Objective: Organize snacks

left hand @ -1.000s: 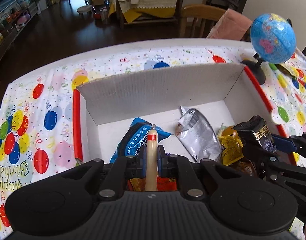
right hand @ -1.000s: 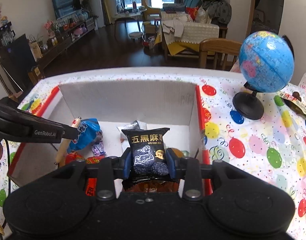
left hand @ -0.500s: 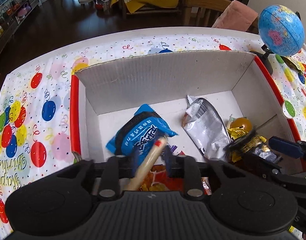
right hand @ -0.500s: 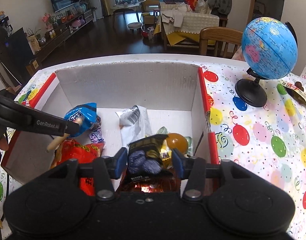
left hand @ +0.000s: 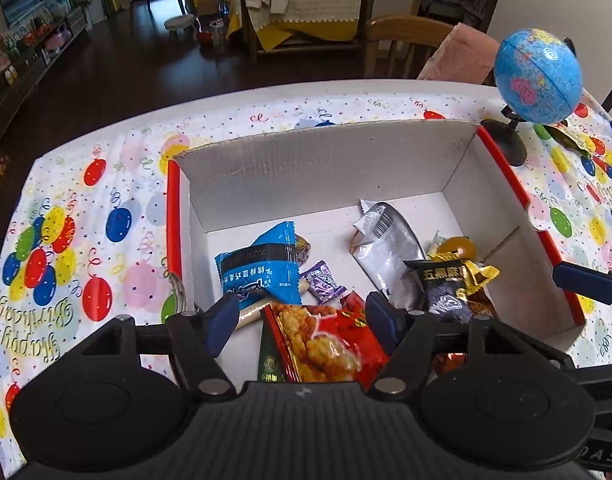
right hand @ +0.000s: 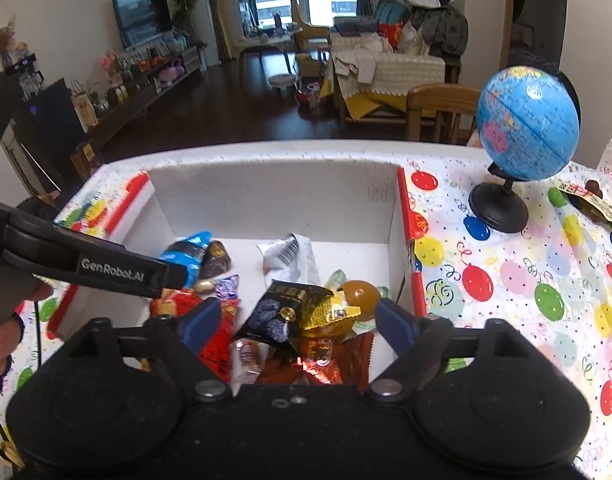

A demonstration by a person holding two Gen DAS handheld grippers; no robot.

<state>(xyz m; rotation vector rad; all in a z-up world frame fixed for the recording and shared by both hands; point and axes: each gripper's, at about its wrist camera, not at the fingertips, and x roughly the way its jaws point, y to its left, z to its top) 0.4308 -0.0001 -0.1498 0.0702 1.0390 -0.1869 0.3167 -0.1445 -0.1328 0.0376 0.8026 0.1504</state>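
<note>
A white cardboard box with red edges (left hand: pixel 314 172) (right hand: pixel 273 196) holds the snacks. My left gripper (left hand: pixel 301 322) is open and empty over its near left part, above a red snack bag (left hand: pixel 326 344). The sausage stick (left hand: pixel 251 312) lies in the box beside a blue packet (left hand: pixel 261 264). My right gripper (right hand: pixel 297 322) is open and empty over the near right part, above the black sesame packet (right hand: pixel 283 312), which also shows in the left wrist view (left hand: pixel 446 288). A silver pouch (left hand: pixel 386 240) and an orange jelly (right hand: pixel 360 294) lie nearby.
A blue globe on a black stand (right hand: pixel 522 140) stands on the balloon tablecloth (right hand: pixel 526 280) right of the box. A snack wrapper (right hand: pixel 590 200) lies beyond it at the right. A wooden chair (left hand: pixel 402 44) is behind the table.
Both grippers opened. The left let go of the sausage stick and the right let go of the black sesame packet; both now lie in the box.
</note>
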